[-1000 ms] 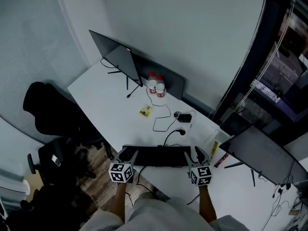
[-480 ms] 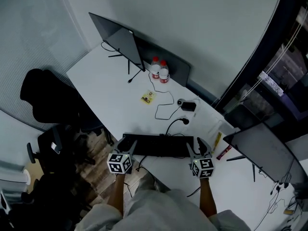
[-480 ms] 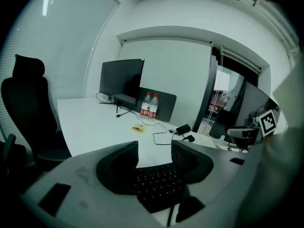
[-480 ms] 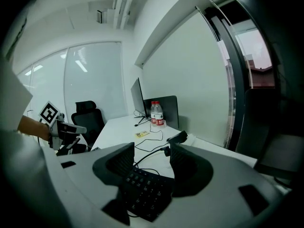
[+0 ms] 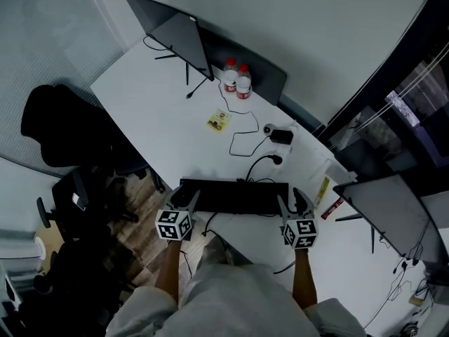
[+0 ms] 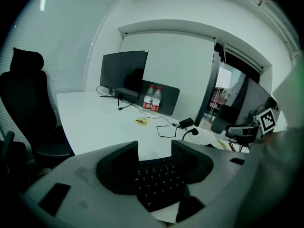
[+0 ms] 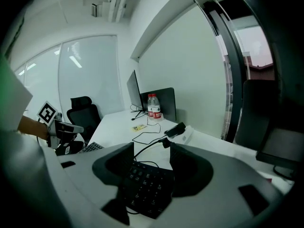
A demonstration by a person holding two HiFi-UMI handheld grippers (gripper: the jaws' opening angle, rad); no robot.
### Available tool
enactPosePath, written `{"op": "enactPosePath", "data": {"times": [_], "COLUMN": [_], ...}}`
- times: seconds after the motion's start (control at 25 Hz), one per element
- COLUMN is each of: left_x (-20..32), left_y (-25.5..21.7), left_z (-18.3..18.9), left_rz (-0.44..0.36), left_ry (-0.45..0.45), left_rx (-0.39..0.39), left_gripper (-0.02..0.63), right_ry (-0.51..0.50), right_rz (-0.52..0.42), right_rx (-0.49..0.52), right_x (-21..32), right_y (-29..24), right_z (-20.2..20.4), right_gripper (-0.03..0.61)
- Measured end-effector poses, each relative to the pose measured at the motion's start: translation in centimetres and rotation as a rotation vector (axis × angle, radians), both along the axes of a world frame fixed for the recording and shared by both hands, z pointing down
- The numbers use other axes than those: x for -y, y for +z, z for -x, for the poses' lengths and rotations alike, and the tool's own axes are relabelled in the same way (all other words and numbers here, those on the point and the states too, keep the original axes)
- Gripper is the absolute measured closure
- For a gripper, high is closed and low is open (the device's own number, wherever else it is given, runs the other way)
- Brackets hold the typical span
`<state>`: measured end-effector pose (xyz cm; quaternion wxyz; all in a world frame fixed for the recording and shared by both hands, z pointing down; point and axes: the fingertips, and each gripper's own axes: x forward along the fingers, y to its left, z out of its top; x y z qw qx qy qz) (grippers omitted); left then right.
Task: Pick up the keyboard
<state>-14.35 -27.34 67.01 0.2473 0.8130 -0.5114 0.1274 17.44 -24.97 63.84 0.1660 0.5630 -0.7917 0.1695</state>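
The black keyboard [image 5: 235,196] lies along the near edge of the white desk [image 5: 154,111], its cable running back across the top. My left gripper [image 5: 184,198] is at the keyboard's left end, with keys [image 6: 156,179] showing in the narrow gap between its jaws. At the right end, my right gripper [image 5: 293,203] holds the same way, with keys [image 7: 142,184] between its jaws. Both look shut on the keyboard's ends. The jaws hide the actual contact.
Two water bottles [image 5: 237,79] and a dark monitor [image 5: 172,30] stand at the back of the desk. A small yellow card [image 5: 219,121], a charger [image 5: 283,136] and looping cable lie mid-desk. A second monitor [image 5: 382,213] is at right, black chairs [image 5: 56,132] at left.
The head view has shifted, so the desk sits higher in the frame. Both grippers have stayed at the two ends of the keyboard.
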Motion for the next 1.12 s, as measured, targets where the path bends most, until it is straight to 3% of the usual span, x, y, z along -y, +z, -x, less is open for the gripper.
{"op": "enactPosePath", "data": {"times": [0.4,0.52,1.12], "left_x": [0.0,0.2,1.0], "left_y": [3.0,4.1,10.9], "left_z": [1.3,1.7,3.8], "left_rz": [0.064,0.087,0.264], "left_ry": [0.013,0.018,0.006], "left_rx": [0.022,0.034,0.058], "left_gripper": [0.394,0.360,0.318], "right_ry": [-0.003,-0.004,0.008], "right_rz": [0.044,0.054,0.087], "right_rx": [-0.011,-0.015,-0.031], "right_x": [-0.1,0.0,0.4], "right_y": [1.6,1.9,2.8], "right_z": [0.9,1.1,0.5], "right_gripper": [0.351,0.351,0.351]}}
